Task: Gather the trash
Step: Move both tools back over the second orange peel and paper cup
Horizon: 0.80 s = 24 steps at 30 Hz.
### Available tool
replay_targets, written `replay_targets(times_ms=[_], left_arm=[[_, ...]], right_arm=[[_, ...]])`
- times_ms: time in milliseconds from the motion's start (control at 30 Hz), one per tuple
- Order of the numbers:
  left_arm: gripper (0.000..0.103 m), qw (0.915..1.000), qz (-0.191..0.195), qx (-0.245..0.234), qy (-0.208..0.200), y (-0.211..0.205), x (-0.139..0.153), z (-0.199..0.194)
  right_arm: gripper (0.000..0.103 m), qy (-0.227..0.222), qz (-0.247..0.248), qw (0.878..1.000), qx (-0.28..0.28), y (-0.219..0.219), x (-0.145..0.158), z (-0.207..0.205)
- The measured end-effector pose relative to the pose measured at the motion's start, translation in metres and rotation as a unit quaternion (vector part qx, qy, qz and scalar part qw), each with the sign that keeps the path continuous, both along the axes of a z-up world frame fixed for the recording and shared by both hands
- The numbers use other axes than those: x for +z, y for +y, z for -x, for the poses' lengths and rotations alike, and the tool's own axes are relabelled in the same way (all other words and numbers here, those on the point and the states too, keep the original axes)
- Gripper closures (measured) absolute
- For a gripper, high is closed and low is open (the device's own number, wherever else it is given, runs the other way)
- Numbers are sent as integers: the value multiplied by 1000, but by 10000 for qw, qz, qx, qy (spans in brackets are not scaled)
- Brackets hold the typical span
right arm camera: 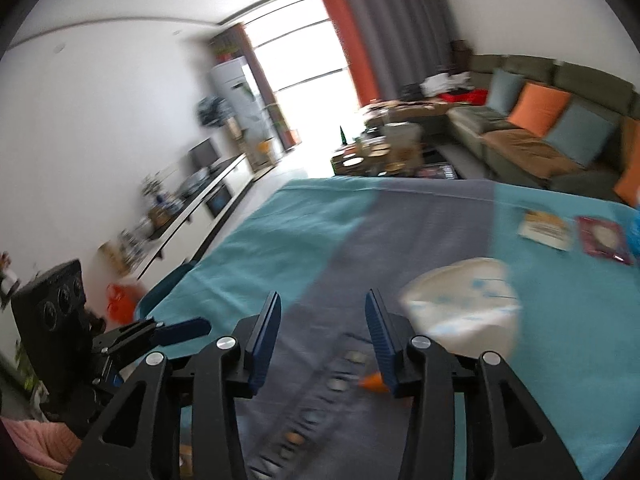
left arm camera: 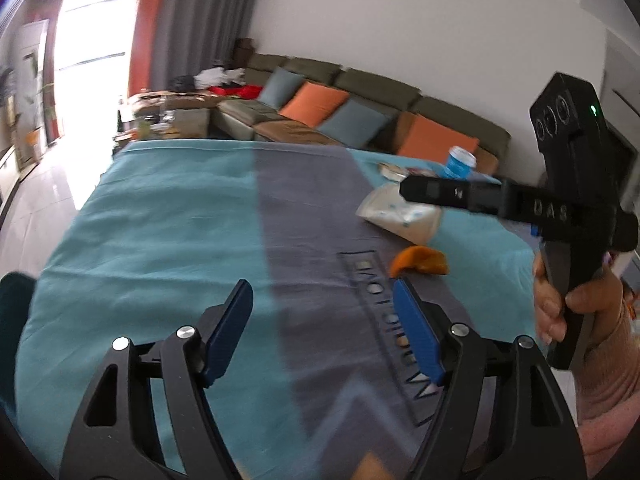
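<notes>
Left wrist view shows the left gripper (left arm camera: 322,300) with jaws spread wide and nothing between them, hanging over the teal-and-grey cloth (left arm camera: 160,216) that covers the table. Just beyond its right-hand jaw lies an orange peel (left arm camera: 420,262), the nearest scrap. Further ahead and to the right sits a crumpled white wrapper (left arm camera: 400,212); the right gripper (right arm camera: 322,328), gripped by a hand (left arm camera: 576,300), reaches across above it. In its own view those jaws stand partly apart and empty, the wrapper just past the right-hand jaw, the peel low beside it. Both seem opened ready for a pick. Beyond the wrapper lie a yellow packet (right arm camera: 546,230), a dark red packet (right arm camera: 604,240) and a blue-and-white cup (left arm camera: 460,162). Farthest off stands the sofa (left arm camera: 360,88).
</notes>
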<state>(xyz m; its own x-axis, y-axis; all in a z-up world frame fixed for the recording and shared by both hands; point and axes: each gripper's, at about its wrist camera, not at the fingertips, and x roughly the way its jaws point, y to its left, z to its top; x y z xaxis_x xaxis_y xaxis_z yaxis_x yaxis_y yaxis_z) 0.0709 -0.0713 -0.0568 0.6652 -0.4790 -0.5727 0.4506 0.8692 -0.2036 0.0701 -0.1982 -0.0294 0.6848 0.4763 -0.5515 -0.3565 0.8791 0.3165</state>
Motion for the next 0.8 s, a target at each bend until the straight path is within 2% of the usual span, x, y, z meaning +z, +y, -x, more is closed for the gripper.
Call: replay_targets(times_ms=[167, 300, 533, 800], left_arm=[[33, 9989, -95, -451, 71, -38, -1, -13], [33, 9977, -96, -648, 177, -56, -3, -24], [40, 9948, -201, -925, 362, -82, -10, -39], [53, 9911, -481, -1115, 541, -108, -20, -55]], right_arm=[[54, 50, -103, 9983, -576, -41, -7, -2], [52, 249, -280, 9962, -782, -62, -20, -11], [50, 625, -551, 9921, -935, -82, -44, -26], [49, 942, -952, 9871, -878, -88, -62, -39]])
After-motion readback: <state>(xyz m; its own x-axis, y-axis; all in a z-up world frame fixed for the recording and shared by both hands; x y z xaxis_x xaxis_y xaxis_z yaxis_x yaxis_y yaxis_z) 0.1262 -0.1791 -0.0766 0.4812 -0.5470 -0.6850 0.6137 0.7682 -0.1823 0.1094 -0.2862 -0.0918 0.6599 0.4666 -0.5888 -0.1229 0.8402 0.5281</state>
